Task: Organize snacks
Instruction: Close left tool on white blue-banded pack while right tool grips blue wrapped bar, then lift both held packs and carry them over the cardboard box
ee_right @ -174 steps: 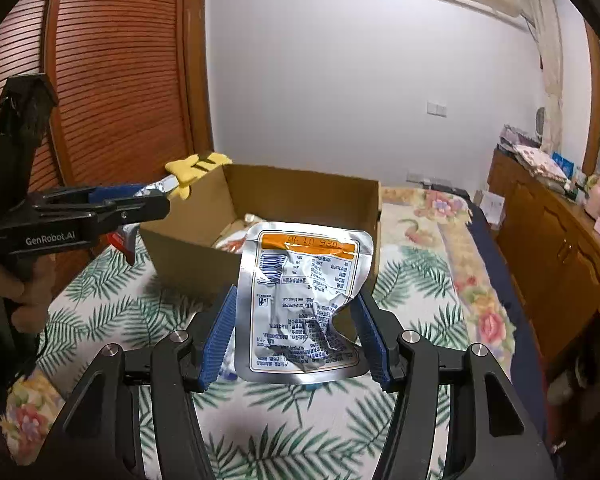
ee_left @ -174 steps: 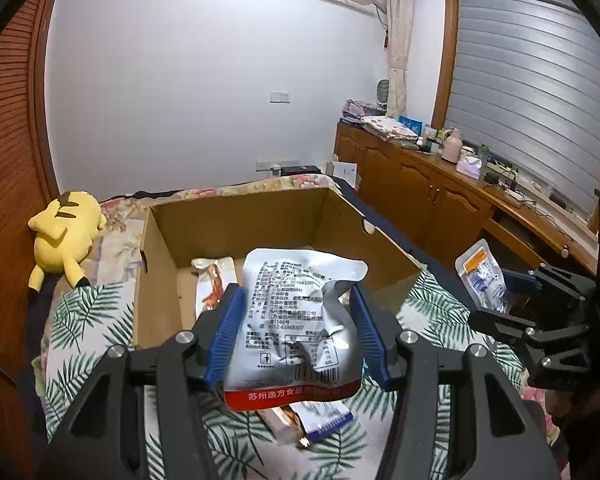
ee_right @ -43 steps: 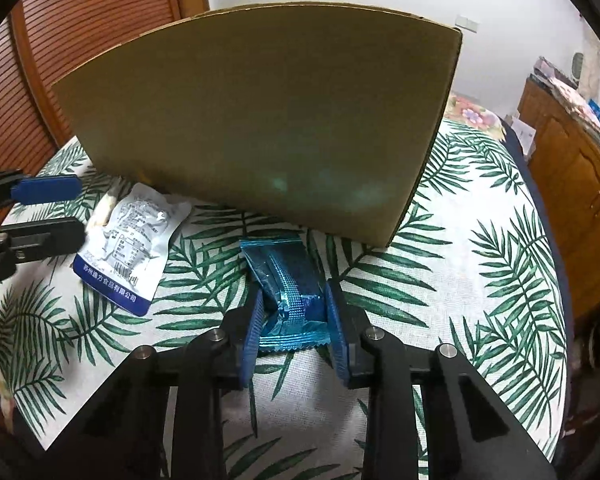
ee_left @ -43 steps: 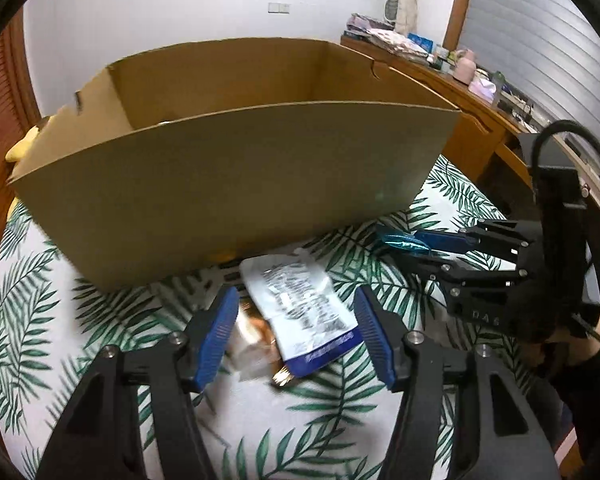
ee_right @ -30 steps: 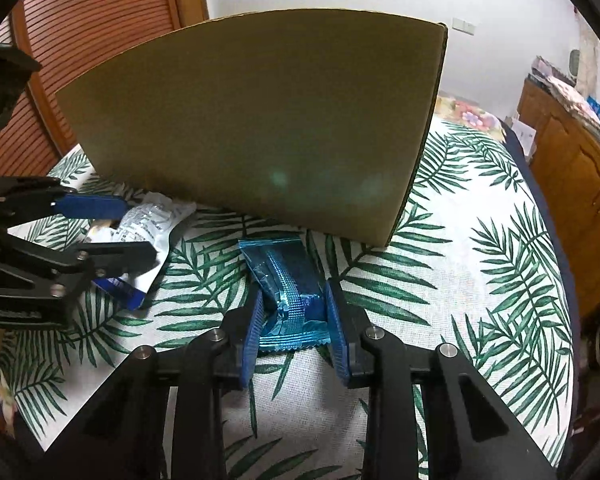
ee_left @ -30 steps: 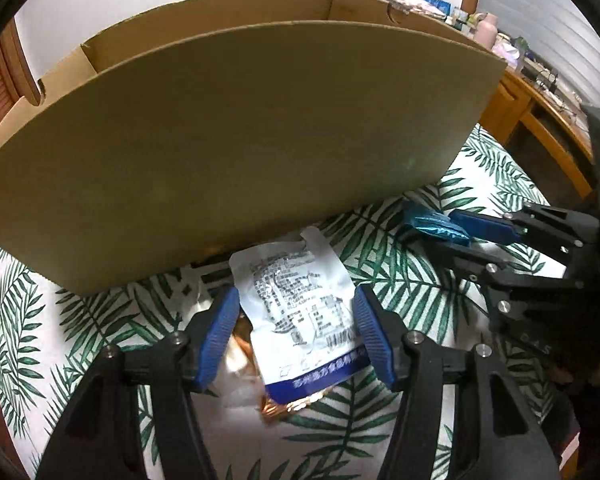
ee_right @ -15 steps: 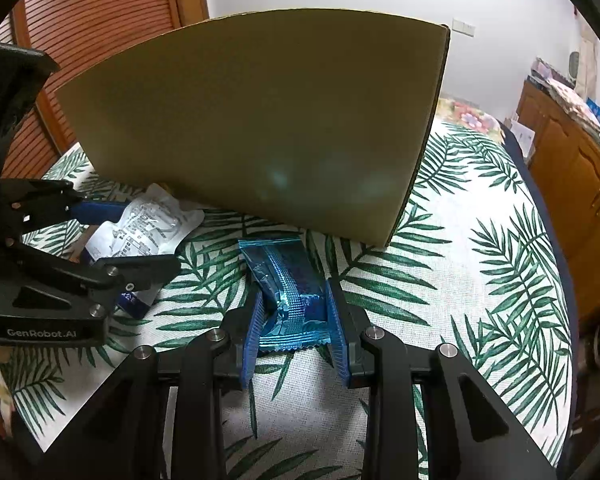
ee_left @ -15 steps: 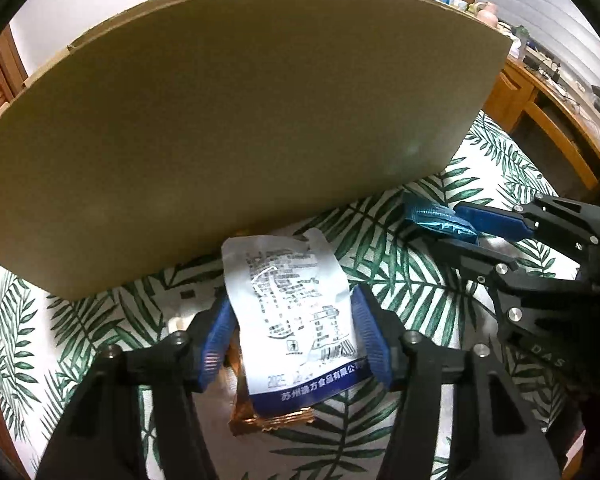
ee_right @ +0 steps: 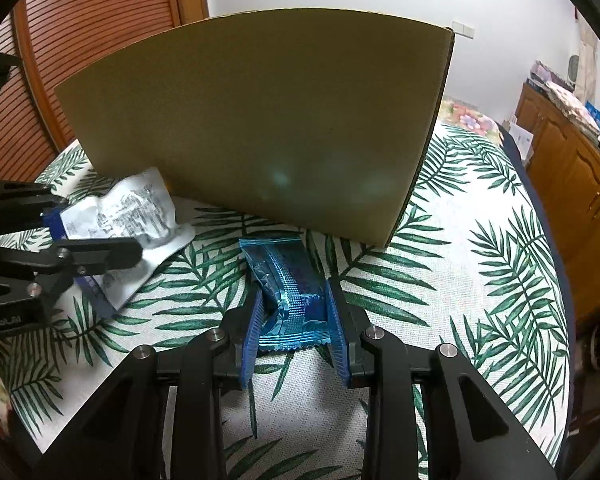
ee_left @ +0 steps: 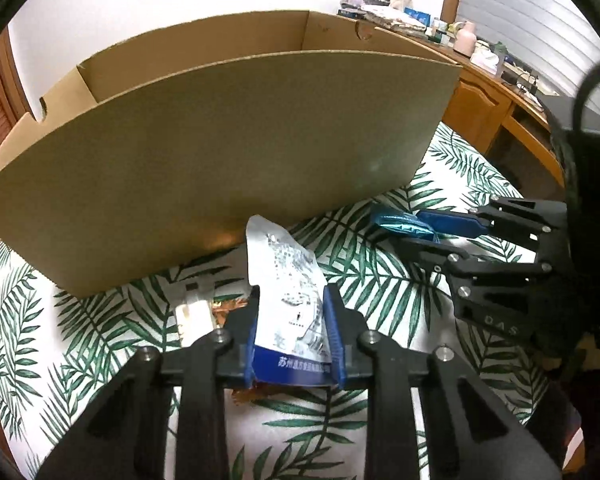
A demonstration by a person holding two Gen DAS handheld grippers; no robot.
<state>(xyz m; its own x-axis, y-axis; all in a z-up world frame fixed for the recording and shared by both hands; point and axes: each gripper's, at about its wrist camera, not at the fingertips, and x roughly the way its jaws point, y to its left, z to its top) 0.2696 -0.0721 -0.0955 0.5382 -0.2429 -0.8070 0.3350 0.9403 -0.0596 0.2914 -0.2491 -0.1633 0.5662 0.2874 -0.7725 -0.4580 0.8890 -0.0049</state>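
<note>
Cardboard box (ee_left: 236, 128) awaits: your left tongs (ee_left: 292, 334) just closed on the white pouch (ee_left: 290, 292), right tongs (ee_right: 294, 330) clamp the blue wrapper (ee_right: 288, 280), a clear-wrapped snack (ee_left: 194, 314) left on the bed.

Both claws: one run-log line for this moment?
left claw: just closed on silver pouch | right claw: shut on blue packet | cardboard box: behind both | next: likely lift to box

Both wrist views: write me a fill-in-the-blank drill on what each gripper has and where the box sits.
1. The right gripper is shut on the ____ packet.
2. The left gripper has just been closing on the ____ pouch.
3. The cardboard box stands ____ both packets.

Missing words: blue; silver; behind
</note>
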